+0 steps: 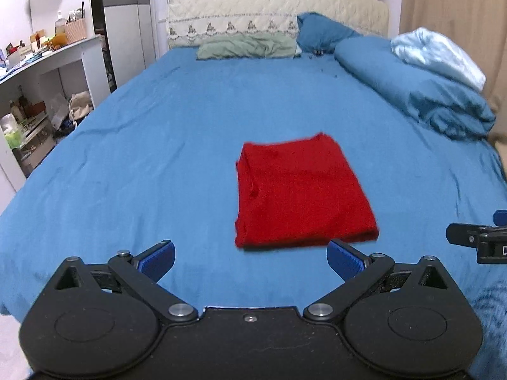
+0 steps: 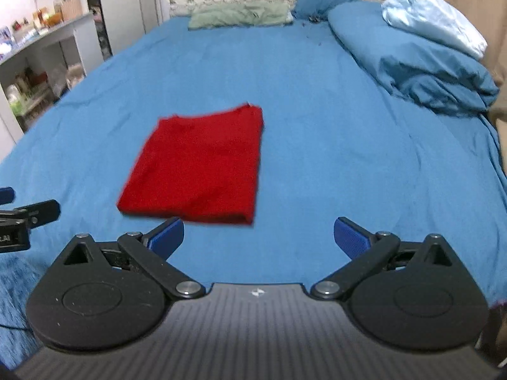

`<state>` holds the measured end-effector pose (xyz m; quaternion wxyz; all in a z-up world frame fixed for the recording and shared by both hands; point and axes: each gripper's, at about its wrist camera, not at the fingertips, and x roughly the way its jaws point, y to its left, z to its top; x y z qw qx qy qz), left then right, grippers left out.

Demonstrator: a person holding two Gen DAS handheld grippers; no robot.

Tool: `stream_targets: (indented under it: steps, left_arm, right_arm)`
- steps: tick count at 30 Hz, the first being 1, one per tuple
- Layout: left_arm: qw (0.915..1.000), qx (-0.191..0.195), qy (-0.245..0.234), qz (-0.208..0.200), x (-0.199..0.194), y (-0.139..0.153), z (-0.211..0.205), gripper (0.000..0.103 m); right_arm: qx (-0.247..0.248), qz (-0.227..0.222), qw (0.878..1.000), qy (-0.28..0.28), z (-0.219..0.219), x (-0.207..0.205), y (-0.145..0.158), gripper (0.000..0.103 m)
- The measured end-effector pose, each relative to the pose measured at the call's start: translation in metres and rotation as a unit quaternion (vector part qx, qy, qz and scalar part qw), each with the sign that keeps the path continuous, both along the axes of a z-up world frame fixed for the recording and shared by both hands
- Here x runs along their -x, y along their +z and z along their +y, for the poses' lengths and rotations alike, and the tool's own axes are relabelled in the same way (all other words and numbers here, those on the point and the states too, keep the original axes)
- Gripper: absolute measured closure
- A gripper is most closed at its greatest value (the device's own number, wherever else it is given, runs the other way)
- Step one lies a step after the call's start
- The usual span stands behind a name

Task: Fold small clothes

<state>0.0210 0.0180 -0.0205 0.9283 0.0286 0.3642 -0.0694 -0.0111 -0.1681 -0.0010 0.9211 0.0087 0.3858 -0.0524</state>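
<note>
A red garment (image 1: 301, 190) lies folded into a flat rectangle on the blue bed sheet (image 1: 158, 158). It also shows in the right wrist view (image 2: 199, 164). My left gripper (image 1: 250, 258) is open and empty, held just in front of the garment's near edge. My right gripper (image 2: 258, 236) is open and empty, near the garment's near right corner. The right gripper's side shows at the right edge of the left wrist view (image 1: 478, 240). The left gripper's side shows at the left edge of the right wrist view (image 2: 25, 218).
A rolled blue duvet (image 1: 412, 85) with a light blue cloth lies along the bed's right side. Green and blue pillows (image 1: 250, 46) sit at the headboard. A cluttered white shelf unit (image 1: 41, 88) stands left of the bed. A curtain hangs at right.
</note>
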Motion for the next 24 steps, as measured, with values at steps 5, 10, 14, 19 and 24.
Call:
stream_targets:
  steps: [5, 10, 14, 19, 24]
  left_arm:
    - [1.0000, 0.005, -0.002, 0.006, 0.009, -0.008, 0.000, 0.000]
    - [1.0000, -0.006, -0.001, -0.004, 0.011, -0.007, -0.001, 0.000]
    - [1.0000, 0.000, 0.000, -0.008, 0.013, -0.006, 0.000, 0.000]
    - [0.9999, -0.008, -0.001, -0.015, 0.016, -0.005, -0.002, 0.000]
    - [0.9998, -0.009, -0.004, -0.017, 0.017, -0.005, -0.004, 0.000]
  right_arm:
    - [-0.007, 0.032, 0.999, -0.011, 0.001, 0.014, -0.023, 0.000]
    - [-0.003, 0.038, 0.999, -0.012, 0.004, 0.021, -0.028, 0.000]
    - [-0.001, 0.033, 0.999, -0.014, 0.005, 0.022, -0.024, 0.000]
    - [-0.002, 0.030, 0.999, -0.016, 0.003, 0.024, -0.019, 0.000]
    - [-0.005, 0.030, 0.999, -0.018, 0.002, 0.025, -0.018, 0.000]
